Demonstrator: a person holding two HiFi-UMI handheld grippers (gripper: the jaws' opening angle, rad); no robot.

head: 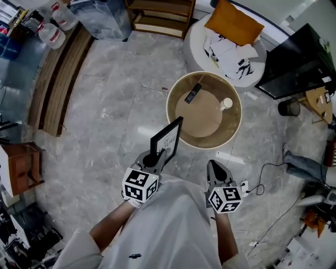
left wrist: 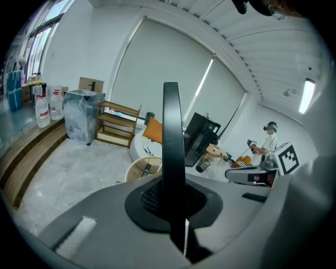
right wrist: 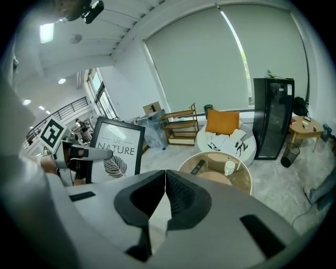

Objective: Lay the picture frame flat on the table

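A black picture frame [head: 167, 139] with a white leaf print is held upright in the air, short of the round wooden table [head: 174, 92]. My left gripper [head: 156, 157] is shut on its lower edge. In the left gripper view the picture frame [left wrist: 171, 136] shows edge-on, rising from between the jaws. My right gripper [head: 217, 169] hangs to the right of the frame, shut and empty. From the right gripper view the picture frame [right wrist: 116, 147] faces me, with the left gripper [right wrist: 79, 154] at its left edge and the table [right wrist: 244, 181] beyond.
On the table lie a dark remote [head: 192, 93] and a white cup [head: 227, 103]. Behind it is a white seat [head: 196, 39] with an orange cushion [head: 233, 23]. A black cabinet [head: 295, 62], a wooden shelf [head: 160, 16] and a floor cable [head: 270, 171] are nearby.
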